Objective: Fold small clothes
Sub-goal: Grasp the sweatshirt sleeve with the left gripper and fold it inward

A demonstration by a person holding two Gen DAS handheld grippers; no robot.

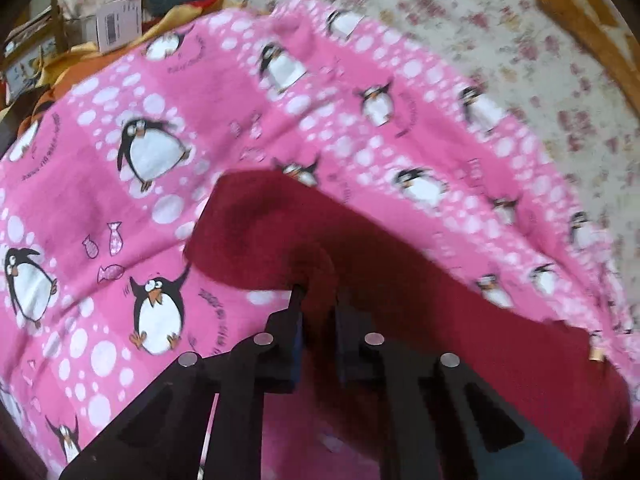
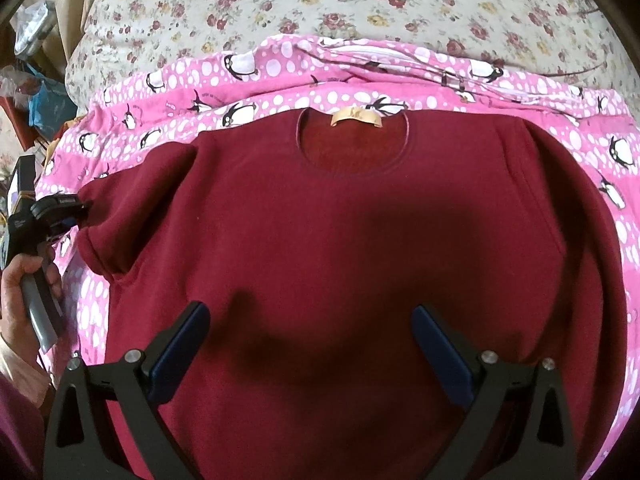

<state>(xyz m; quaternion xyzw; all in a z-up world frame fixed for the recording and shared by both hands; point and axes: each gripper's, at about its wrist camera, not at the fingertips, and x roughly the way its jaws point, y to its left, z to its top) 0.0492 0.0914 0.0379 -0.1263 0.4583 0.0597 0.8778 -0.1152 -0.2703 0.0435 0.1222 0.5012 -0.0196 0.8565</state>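
Observation:
A dark red sweatshirt [image 2: 340,240] lies flat on a pink penguin blanket [image 2: 240,80], its neck hole and tan label [image 2: 356,118] at the far side. My right gripper [image 2: 312,320] hovers open and empty above the sweatshirt's lower middle. My left gripper [image 2: 82,210] is at the left, shut on the end of the sweatshirt's left sleeve [image 2: 120,220]. In the left wrist view the left gripper [image 1: 318,296] pinches the red sleeve cloth [image 1: 280,232], which is lifted off the blanket [image 1: 120,160].
A floral bedsheet [image 2: 360,0] covers the bed beyond the blanket. Bags and clutter [image 2: 36,80] sit off the bed's left edge. A wooden frame [image 1: 592,20] shows at the far right of the left wrist view. The person's hand [image 2: 24,280] holds the left gripper's handle.

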